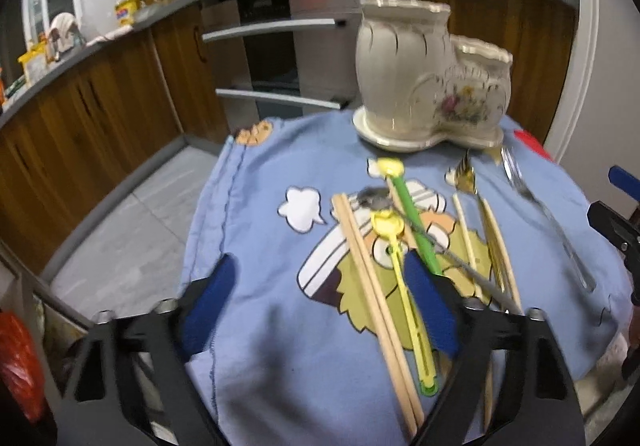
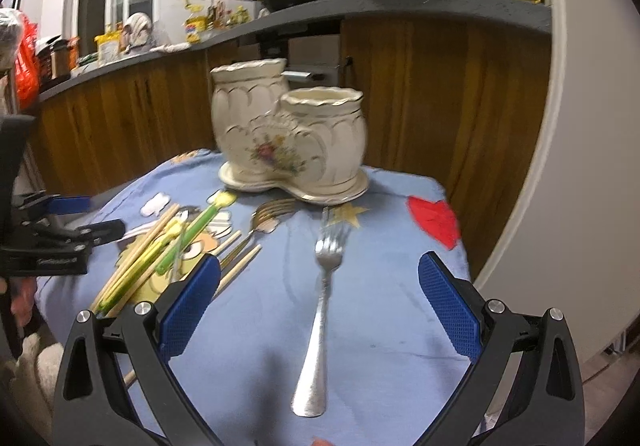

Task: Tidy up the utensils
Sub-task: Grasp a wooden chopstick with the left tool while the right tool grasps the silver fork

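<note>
1. Chopsticks [image 1: 376, 286] and a yellow utensil [image 1: 404, 286] lie on the blue cloth [image 1: 260, 246] between the left gripper [image 1: 320, 310]'s spread fingers, unpinched; ceramic holder [image 1: 420, 78] stands beyond.
2. Silver fork [image 2: 320, 310] lies between the right gripper [image 2: 320, 310]'s wide-open fingers, untouched, with the holder [image 2: 288, 134] behind.

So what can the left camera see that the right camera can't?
Only the left wrist view shows the white cloud shape printed on the cloth, and the yellow stick end to end. Only the right wrist view shows the red heart and the silver fork's whole handle. Both show the cream holder, the chopsticks, the green stick and the blue cloth.
</note>
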Motion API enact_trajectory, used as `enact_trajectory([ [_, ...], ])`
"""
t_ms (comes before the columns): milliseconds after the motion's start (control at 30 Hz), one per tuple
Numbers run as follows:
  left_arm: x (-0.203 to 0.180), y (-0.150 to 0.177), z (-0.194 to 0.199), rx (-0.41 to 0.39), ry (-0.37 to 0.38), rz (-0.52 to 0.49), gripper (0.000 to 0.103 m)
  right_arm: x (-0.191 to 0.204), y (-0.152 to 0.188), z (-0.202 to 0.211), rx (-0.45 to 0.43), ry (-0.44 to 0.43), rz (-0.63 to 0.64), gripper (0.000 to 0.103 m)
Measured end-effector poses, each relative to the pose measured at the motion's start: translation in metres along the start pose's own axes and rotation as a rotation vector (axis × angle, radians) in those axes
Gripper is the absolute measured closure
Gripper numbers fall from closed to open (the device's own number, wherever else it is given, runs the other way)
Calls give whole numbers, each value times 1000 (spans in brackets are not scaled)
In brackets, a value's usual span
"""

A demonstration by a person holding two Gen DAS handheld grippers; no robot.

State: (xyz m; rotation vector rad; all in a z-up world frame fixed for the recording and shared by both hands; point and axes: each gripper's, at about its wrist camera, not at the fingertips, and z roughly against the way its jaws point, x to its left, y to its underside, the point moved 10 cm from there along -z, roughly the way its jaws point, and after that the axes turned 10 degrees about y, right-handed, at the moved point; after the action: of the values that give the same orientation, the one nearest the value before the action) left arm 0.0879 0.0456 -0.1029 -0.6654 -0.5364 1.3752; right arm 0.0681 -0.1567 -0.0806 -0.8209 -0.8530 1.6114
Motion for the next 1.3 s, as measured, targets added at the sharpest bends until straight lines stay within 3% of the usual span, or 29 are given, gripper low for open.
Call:
enact_trajectory([
  [133,-1,9,-11,77,13,-1,44,4,0,-4,21,-5,12,5],
  [367,-8,18,-23,183,49,15,63,3,-4,-8,36,-5,13,6],
  [467,-9,17,-25,203,65,23,70,4,-3,-9,43,3,34,12],
  [700,-18,10,-37,295,46,-36,76,-8,3,-24,127,-4,21,26],
  [833,-24,11,-34,318,74,-62,94,-14,9,-31,180,-21,21,31],
  [933,-24,11,-32,312,80,-63,95,-14,16,-42,244,-29,46,49],
  [1067,-24,10,-34,291,84,-55,95,-4,24,-56,324,-44,84,54],
  [1200,-23,8,-35,285,80,-54,95,3,34,-68,393,-65,81,75],
  [1300,-22,8,-35,282,81,-57,95,0,31,-71,399,-62,40,79],
])
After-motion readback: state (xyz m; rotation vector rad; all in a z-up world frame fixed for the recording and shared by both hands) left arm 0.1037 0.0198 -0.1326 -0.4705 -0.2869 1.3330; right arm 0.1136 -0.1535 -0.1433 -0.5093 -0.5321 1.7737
